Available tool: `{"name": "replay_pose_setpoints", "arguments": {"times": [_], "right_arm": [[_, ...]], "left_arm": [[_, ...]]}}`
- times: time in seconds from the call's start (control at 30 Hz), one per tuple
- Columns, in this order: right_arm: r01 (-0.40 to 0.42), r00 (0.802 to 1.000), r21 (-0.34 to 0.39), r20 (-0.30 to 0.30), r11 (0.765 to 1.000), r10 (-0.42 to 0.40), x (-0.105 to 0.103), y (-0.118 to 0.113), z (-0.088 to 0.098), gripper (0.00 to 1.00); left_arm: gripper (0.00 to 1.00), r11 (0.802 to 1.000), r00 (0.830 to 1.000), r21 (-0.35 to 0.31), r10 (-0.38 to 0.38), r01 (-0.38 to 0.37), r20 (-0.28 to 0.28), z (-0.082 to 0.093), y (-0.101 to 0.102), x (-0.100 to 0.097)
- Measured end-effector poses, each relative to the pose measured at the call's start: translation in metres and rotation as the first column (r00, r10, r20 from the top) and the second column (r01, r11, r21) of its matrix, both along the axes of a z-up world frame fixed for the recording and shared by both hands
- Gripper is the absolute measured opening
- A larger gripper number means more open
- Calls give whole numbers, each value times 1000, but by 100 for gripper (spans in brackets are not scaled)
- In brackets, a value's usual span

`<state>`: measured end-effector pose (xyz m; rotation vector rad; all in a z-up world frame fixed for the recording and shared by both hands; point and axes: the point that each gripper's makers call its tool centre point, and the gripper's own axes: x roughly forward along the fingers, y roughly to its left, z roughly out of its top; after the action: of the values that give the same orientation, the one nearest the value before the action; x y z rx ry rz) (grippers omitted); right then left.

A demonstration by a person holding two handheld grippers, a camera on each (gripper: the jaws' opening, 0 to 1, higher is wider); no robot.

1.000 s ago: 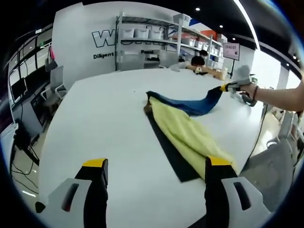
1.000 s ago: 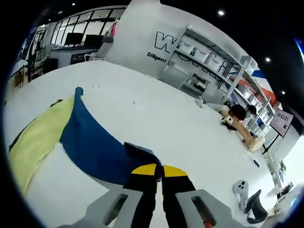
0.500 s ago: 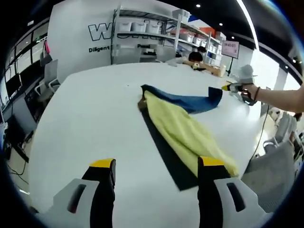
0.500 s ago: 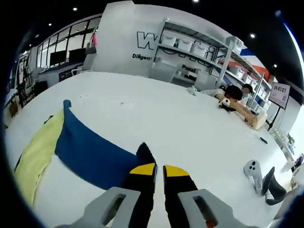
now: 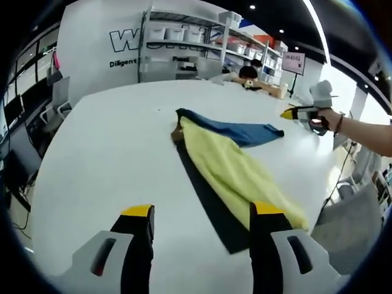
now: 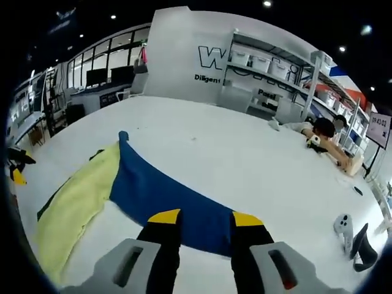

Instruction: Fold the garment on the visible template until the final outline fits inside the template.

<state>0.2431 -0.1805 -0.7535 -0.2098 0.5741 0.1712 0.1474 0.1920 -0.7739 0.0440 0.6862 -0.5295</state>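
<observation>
My left claw (image 5: 199, 214) hangs spread above the table's (image 5: 110, 141) near edge; my right claw (image 6: 205, 217) is spread too, over the garment's (image 5: 239, 168) blue flap, which lies flat beyond the template (image 5: 211, 205); the first fold seems pending; next I regrip an edge.

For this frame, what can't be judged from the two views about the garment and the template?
- Template, left gripper view: the yellow part of the garment covers much of it, so its full outline is hidden.
- Garment's near end, left gripper view: the left claw hides it.
- Blue part, right gripper view: the right claw hides its near edge.
</observation>
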Motion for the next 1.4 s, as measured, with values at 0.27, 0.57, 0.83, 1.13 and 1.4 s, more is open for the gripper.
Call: {"name": "replay_pose_setpoints", "arguments": {"times": [0.27,0.57,0.83,1.13,1.4], "right_arm": [[-97,995,110,-13,989,99,-9,69,-4,34],[-141,987,181,-46,973,151,-22,115,-27,33],[-144,979,235,-106,961,173,-39,137,-50,34],[-171,961,271,-166,947,221,-52,169,-73,34],[-217,943,274,-187,937,274,-55,191,-82,34]], "left_arm": [[55,999,1000,-33,12,-12,12,-1,-3,24],[52,999,1000,-42,-14,15,25,-4,-14,53],[48,998,1000,-49,-28,28,-3,-20,-24,71],[41,998,997,-66,-14,8,-80,-43,-32,87],[37,995,986,-99,3,-20,-167,-61,-37,92]]}}
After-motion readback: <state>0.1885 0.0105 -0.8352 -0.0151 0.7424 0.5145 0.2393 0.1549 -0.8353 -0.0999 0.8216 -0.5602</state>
